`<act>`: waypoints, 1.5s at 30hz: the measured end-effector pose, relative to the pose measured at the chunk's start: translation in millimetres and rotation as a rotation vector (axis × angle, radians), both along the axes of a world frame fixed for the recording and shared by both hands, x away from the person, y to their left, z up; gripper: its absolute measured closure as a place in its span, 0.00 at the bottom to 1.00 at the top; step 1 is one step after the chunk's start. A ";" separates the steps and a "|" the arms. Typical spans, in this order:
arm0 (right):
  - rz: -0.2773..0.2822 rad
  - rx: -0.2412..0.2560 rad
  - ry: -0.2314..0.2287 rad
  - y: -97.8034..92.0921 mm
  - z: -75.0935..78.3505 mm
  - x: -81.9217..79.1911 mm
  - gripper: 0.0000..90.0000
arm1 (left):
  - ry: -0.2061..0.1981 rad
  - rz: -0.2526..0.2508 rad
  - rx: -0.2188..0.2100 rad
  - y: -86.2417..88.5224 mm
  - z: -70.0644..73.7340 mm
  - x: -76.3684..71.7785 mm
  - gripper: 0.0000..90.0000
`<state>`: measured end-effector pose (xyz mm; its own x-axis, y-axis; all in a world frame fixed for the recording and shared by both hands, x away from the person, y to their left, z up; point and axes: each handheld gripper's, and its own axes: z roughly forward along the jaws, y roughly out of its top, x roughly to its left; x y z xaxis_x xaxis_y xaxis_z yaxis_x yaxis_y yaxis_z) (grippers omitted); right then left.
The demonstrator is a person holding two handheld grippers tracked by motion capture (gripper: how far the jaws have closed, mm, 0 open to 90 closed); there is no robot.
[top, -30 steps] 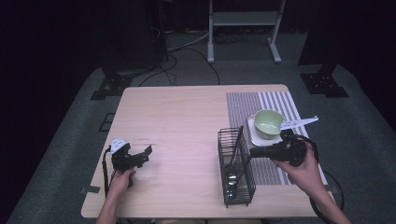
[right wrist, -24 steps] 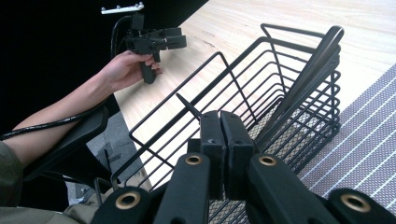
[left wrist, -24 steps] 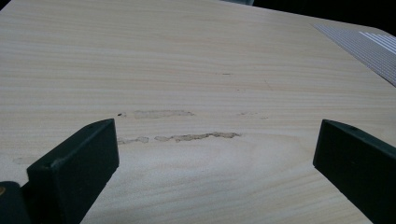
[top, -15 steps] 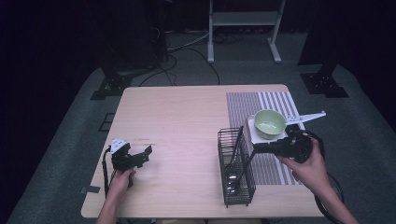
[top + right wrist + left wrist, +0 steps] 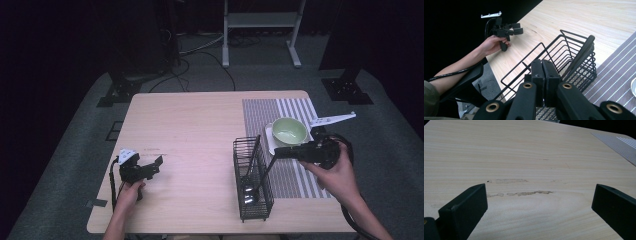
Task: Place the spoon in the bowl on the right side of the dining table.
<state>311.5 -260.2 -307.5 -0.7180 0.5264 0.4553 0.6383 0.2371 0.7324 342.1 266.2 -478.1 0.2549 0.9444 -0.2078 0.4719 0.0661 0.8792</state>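
A black wire basket (image 5: 241,146) stands near the table's front edge, right of centre, with a spoon (image 5: 248,193) and a dark-handled utensil (image 5: 254,152) leaning inside. My right gripper (image 5: 276,151) hovers at the basket's right side. Its jaws are shut on the top of a thin dark utensil handle (image 5: 265,174) that slants down into the basket. In the right gripper view the right gripper (image 5: 542,61) has its jaws pressed together above the basket (image 5: 564,32), and the held handle is hidden. My left gripper (image 5: 156,167) rests open at the table's front left, with bare wood between its jaws (image 5: 539,202).
A pale green bowl (image 5: 289,131) sits on a white plate on the striped placemat (image 5: 300,107), just behind the right gripper. The placemat (image 5: 621,145) edges the left gripper view. Bare wooden table (image 5: 200,130) spans the middle and left. The other hand's left gripper (image 5: 510,27) shows far off.
My right gripper has risen a little and shifted slightly away beside the basket. The left gripper has stayed still and open.
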 end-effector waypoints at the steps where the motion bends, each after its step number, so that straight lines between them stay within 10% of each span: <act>1: 0.001 0.001 -0.003 -0.1 0.7 0.4 0.98 | 0.000 0.000 0.000 0.0 0.0 0.0 0.00; 45: -0.013 0.038 -0.005 -5.0 55.8 14.0 0.98 | 0.000 0.001 -0.002 -0.1 -0.1 0.2 0.00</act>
<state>325.6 -265.2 -251.7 -0.7137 0.5180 0.4715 0.6374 0.2013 0.7438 342.3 266.1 -478.2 0.2541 0.9441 -0.2100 0.4722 0.0684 0.8788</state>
